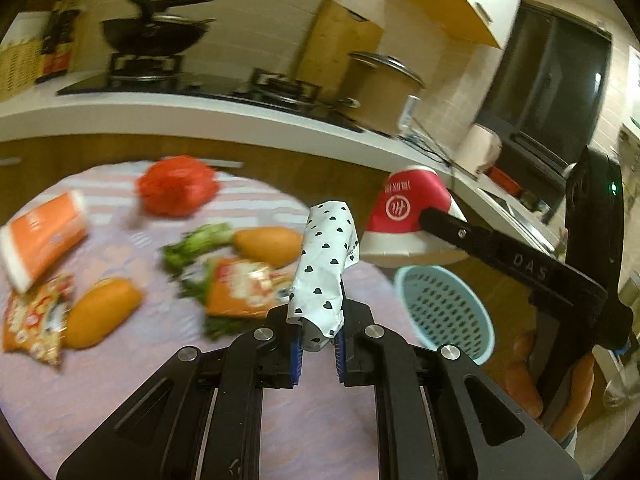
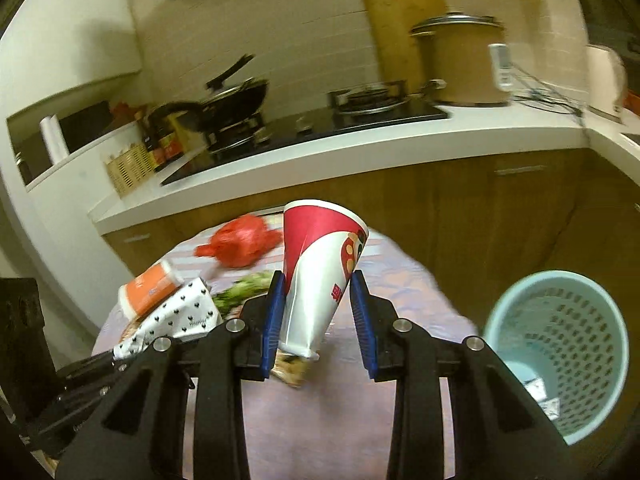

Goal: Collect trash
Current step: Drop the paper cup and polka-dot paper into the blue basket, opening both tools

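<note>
Jaws: your left gripper (image 1: pixel 318 344) clamps a crumpled white heart-print wrapper (image 1: pixel 324 264); your right gripper (image 2: pixel 318 320) pinches a squashed red-and-white paper cup (image 2: pixel 320 264).

Both grippers are matte black linkage frames with round silver pivot screws and ribbed blue pads lining their fingers (image 2: pixel 273 320). Seen from the left camera, the right gripper (image 1: pixel 430 218) bears pale raised letters, apparently "DAS", and a small green light (image 1: pixel 612 188) on its housing.

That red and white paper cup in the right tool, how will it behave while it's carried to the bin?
The paper cup looks thin-walled and already squashed flat near its base, so it probably crumples rather than resists. It seems empty, so likely very light. Its tapered shape could let it slip forward between the right tool's blue pads.
</note>
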{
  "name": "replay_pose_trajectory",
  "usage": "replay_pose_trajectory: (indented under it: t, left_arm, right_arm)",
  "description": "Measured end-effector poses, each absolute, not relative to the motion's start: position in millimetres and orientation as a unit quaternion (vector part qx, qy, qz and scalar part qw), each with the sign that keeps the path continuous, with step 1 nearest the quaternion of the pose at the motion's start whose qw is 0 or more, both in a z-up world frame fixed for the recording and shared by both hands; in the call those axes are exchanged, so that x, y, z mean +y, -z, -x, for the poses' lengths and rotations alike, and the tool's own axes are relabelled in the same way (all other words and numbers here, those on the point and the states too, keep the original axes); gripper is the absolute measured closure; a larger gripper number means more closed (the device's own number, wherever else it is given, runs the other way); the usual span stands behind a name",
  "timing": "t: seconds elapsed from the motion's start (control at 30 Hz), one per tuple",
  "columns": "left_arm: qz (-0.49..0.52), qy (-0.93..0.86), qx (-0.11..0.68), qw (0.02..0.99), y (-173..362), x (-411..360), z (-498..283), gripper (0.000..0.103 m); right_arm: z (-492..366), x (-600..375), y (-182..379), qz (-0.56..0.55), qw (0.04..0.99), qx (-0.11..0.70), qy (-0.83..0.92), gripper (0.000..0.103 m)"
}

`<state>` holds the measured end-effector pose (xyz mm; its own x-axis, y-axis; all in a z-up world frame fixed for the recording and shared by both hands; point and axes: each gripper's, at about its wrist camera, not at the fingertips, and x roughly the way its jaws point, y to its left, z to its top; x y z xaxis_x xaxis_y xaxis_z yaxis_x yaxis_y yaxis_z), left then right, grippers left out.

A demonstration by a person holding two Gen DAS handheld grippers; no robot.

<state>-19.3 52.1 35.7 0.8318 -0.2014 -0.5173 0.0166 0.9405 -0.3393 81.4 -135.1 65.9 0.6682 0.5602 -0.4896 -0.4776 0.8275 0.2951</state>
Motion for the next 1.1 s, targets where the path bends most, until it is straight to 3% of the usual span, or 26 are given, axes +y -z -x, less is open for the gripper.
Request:
replay_pose_trajectory:
  t: [0.37, 0.87, 0.93, 1.0, 1.1]
  left_arm:
    - [0.122, 0.141, 0.315, 0.931, -24.9, -53.1, -48.3, 0.093]
    - [0.085, 0.209, 0.409, 0.884, 41.7, -158.5, -129.0, 0.091]
    - [0.081, 0.211, 0.416, 0.881, 47.2, -162.3, -132.3, 0.087]
    - [0.08, 0.214, 0.423, 0.877, 52.0, -164.1, -134.2, 0.073]
    - [0.075, 0.213, 0.424, 0.877, 54.9, -164.0, -133.5, 0.059]
  right_arm:
    - [-98.3, -251.9, -45.6, -0.088, 0.936, 0.293, -0.174, 0.073]
    - [-138.2, -335.8, 51.9, -0.106, 0.906, 0.406, -0.055, 0.073]
    - [-138.7, -340.1, 60.8, -0.108, 0.901, 0.416, -0.051, 0.073]
    - [-141.7, -342.1, 65.6, -0.111, 0.898, 0.423, -0.049, 0.071]
    - [-143.0, -344.2, 70.0, -0.112, 0.895, 0.43, -0.045, 0.069]
